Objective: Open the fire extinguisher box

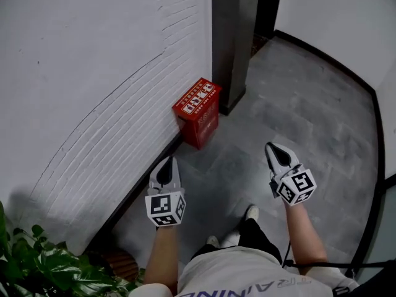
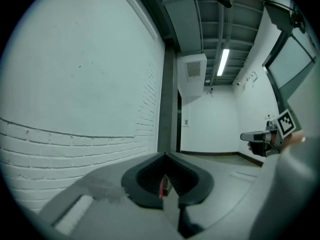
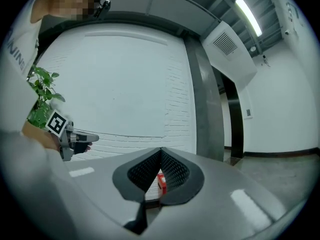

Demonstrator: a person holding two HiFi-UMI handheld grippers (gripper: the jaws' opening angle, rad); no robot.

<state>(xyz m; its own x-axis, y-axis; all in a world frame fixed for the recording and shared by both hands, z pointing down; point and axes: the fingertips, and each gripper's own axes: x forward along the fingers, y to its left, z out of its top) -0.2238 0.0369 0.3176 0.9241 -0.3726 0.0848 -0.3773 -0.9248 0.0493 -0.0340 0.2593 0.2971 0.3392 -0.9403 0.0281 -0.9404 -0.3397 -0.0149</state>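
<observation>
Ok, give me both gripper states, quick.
Left gripper: shut, tips together, holding nothing.
Right gripper: shut, tips together, holding nothing.

I log the fire extinguisher box (image 1: 197, 112) as red, white lettering on top; wall (image 1: 86, 79) behind it white, brick-patterned; floor (image 1: 309, 110) grey, tiled; plant (image 1: 37, 265) green.

Head view: the lettering on the fire extinguisher box (image 1: 198, 111) is too small to read. Past the left gripper (image 2: 165, 155) only a red sliver shows, and the right gripper (image 3: 161, 150) hides most of it too. The plant (image 1: 37, 265) runs off the bottom-left corner.
</observation>
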